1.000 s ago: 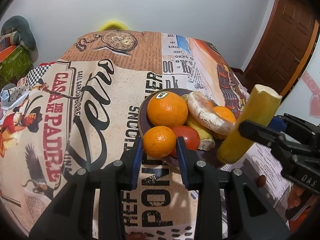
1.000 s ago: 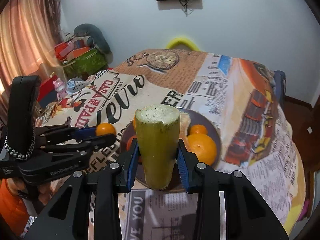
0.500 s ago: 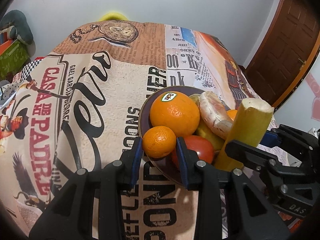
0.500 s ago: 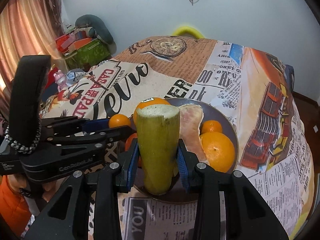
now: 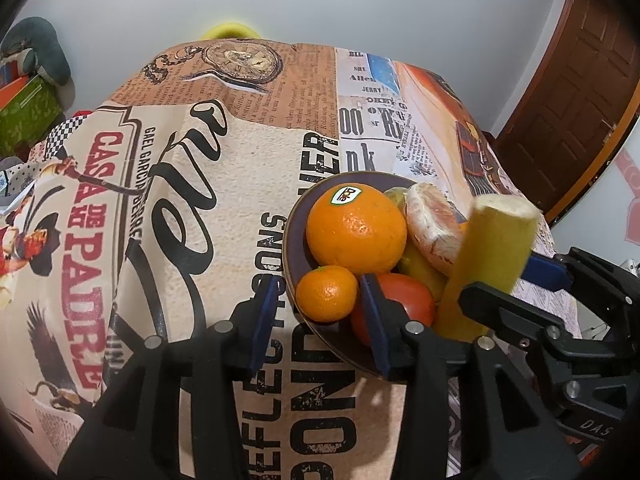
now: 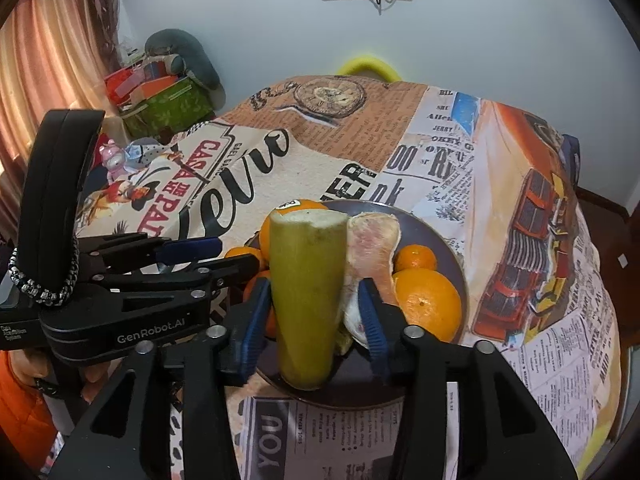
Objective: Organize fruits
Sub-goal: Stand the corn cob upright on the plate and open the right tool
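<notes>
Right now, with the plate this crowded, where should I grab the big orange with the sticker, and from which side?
Probably from above, gripping the big orange across its round middle. Its top and left flank, by the plate rim, are bare. The mandarin crowds its near side and the peeled wedge its right, so one of the fingers must slip down beside that wedge.

the cloth [image 5: 224, 184] looks matt and nubbly, printed like newsprint. the plate [image 5: 294, 240] is smooth and dull. the orange [image 5: 356, 232] has pebbled, faintly glossy peel; the tomato [image 5: 408, 296] shines. the grippers look like matt black plastic with metal screws.
</notes>
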{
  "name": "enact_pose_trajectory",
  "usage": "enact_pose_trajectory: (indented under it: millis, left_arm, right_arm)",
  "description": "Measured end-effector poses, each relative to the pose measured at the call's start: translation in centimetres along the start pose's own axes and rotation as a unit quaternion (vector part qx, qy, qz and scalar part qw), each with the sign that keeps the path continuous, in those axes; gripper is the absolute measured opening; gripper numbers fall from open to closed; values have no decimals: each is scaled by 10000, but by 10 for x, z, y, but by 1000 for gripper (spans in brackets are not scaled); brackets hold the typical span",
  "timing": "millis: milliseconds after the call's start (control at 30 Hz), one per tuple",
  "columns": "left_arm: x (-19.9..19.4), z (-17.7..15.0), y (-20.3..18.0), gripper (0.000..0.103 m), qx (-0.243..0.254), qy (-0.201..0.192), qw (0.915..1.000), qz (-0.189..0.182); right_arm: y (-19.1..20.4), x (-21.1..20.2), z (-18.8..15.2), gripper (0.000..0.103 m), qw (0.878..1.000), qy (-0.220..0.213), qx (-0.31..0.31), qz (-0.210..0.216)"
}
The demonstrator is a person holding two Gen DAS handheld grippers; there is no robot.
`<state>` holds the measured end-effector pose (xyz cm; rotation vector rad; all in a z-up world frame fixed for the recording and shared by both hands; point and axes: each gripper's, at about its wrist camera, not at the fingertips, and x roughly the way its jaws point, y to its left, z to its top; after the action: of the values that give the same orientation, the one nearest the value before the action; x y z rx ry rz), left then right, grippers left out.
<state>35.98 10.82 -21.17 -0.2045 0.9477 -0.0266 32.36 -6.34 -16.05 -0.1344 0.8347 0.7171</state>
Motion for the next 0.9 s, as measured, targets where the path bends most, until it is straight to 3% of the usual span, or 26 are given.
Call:
enact_pose_trajectory:
  millis: [267, 500, 667, 900]
  left_arm:
    - [-26, -3, -9, 44, 87, -155, 9998, 4]
    - [-86, -10, -18, 44, 267, -570, 9980, 51]
    - [-132, -22, -18, 53, 356, -888, 9953, 139]
    - [-164, -49, -14, 54, 346, -917, 9950, 189]
  right_arm:
    - [-1, -21, -3, 44, 9999, -100, 38, -76]
    - [2, -58, -4, 45, 9991, -351, 54, -216]
    - [2, -89, -10, 46, 9978, -525, -17, -416]
    - [-8, -126, -29, 51, 9960, -586, 191, -651]
